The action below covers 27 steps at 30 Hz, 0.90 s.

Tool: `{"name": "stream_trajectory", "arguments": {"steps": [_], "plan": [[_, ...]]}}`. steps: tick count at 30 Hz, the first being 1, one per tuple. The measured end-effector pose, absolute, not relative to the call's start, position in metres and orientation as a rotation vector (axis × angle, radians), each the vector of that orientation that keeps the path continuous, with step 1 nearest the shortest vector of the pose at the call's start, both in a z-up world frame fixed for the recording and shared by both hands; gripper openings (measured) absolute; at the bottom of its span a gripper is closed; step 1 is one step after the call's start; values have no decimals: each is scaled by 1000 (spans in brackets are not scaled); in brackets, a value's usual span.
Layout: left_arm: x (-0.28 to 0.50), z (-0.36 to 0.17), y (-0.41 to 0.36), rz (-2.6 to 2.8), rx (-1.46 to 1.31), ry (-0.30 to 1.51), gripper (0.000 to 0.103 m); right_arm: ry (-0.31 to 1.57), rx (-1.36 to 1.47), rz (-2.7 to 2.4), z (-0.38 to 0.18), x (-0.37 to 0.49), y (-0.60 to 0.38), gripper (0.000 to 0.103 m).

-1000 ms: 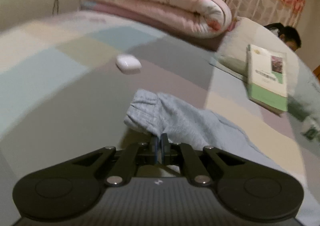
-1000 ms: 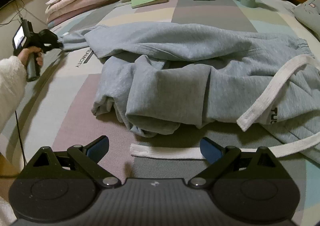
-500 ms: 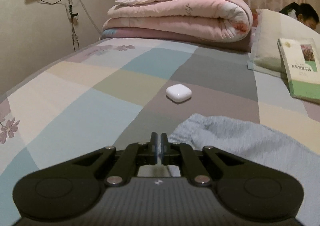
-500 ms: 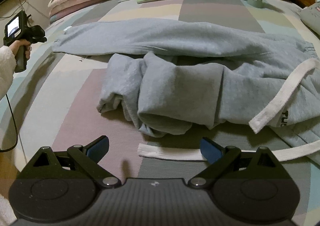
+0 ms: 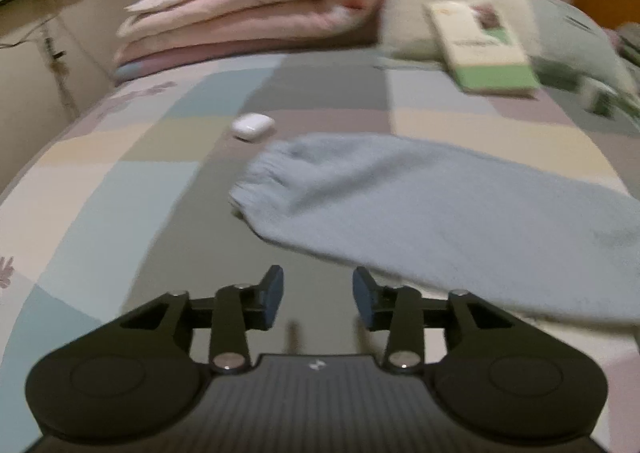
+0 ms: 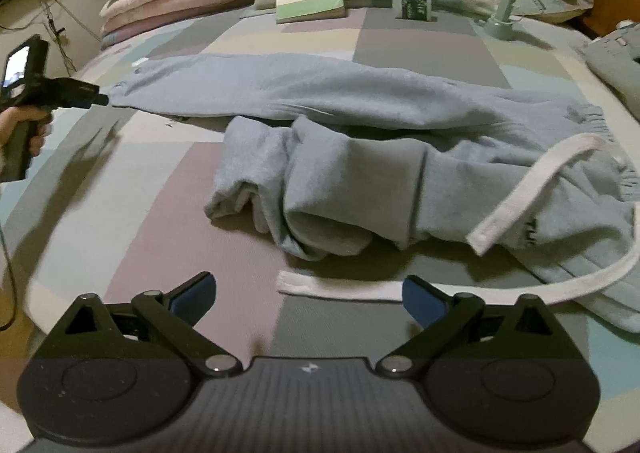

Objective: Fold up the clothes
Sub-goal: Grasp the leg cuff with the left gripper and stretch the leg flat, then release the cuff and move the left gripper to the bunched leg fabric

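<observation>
My left gripper (image 5: 318,295): jaws just been opening, now parted, nothing between them. Grey sweatpants (image 6: 360,157) spread on the patchwork bed (image 6: 160,213); one leg's cuff (image 5: 260,181) lies flat ahead and a bit right of my left jaws, not touching. Small white case (image 5: 253,126) just beyond the cuff. My right gripper (image 6: 308,295): jaws spread wide, empty, hanging over the white drawstring (image 6: 340,289), whose end lies between them lower down. Bunched leg just past it.
</observation>
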<state>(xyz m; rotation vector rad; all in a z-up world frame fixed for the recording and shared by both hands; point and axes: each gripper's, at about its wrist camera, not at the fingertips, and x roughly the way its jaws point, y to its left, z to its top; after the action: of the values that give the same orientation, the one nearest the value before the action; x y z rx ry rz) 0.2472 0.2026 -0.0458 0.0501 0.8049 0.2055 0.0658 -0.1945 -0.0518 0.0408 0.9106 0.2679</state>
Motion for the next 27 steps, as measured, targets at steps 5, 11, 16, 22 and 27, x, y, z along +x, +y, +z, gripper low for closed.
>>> {"name": "stream_trajectory", "arguments": {"steps": [5,11,16,22,27], "plan": [[190,-50,154,39,34,888,58,940,56,250,-64,59,-204,103],[126,-56,69,-178,161,905,62,954,57,228,-74,49,-206,103],[101,-62,13,-309,182,858,68,956,103,239,-80,33,-210,103],[85,-83,-30,-339,131,830,71,942,136,212,-80,15,-225,103],[81,-94,-42,-269,68,836,71,903,177,193,-76,11,-240,103]]}}
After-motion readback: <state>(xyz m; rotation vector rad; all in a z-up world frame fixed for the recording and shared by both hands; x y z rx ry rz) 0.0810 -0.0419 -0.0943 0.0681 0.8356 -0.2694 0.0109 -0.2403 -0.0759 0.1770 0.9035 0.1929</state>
